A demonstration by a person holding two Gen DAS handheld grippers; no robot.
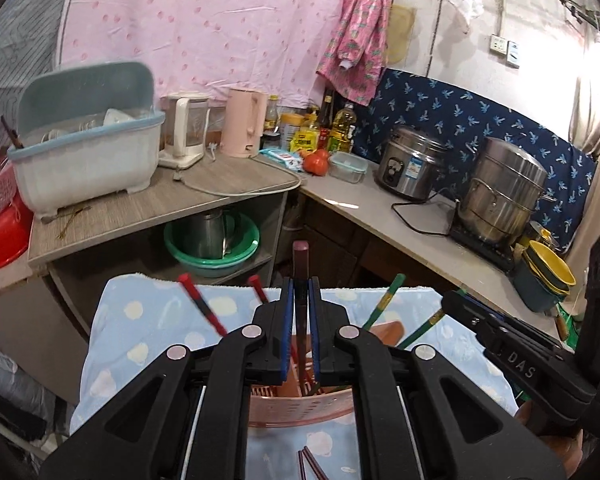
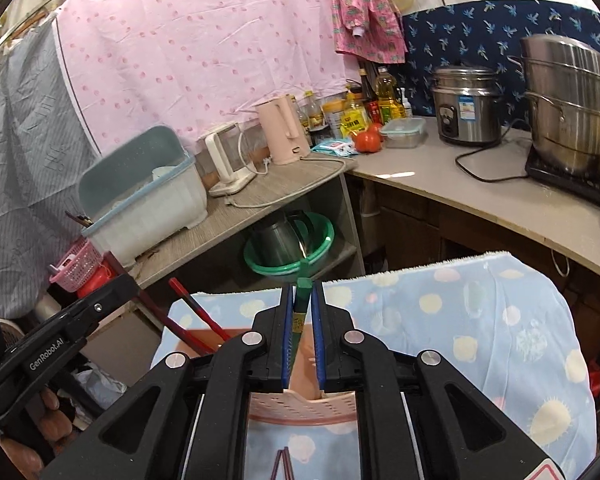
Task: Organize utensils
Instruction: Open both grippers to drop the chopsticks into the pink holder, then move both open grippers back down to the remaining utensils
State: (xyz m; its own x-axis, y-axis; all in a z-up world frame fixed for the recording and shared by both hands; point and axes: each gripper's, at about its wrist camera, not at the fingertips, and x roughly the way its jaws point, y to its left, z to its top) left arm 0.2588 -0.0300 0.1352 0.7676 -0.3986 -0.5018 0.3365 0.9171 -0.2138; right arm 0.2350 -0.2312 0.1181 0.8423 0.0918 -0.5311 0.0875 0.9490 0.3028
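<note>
Pink plastic holder (image 1: 300, 408) sits on the blue spotted towel (image 1: 140, 336), directly under both my grippers. My left gripper (image 1: 300, 320) is pinched narrow on a dark brown chopstick (image 1: 301, 264), long axis near upright, top end poking above the jaws, lower end running down toward the holder; I can't tell if the tip is inside yet. My right gripper (image 2: 300, 320) is clamped on a green chopstick (image 2: 302, 304), also near upright, over the same holder (image 2: 300, 404). Red chopsticks (image 1: 198, 300) and green ones (image 1: 384, 300) already stand tilted in the holder. Two more dark chopsticks (image 1: 310, 464) lie flat on the towel near its front edge, between me and the holder. Next move looks like straight down, then release; both arms equally close. Beyond the towel: wooden worktop (image 1: 204, 192) with a dish tub (image 1: 88, 160), kettle, bottles, and steel pots on the far right.
</note>
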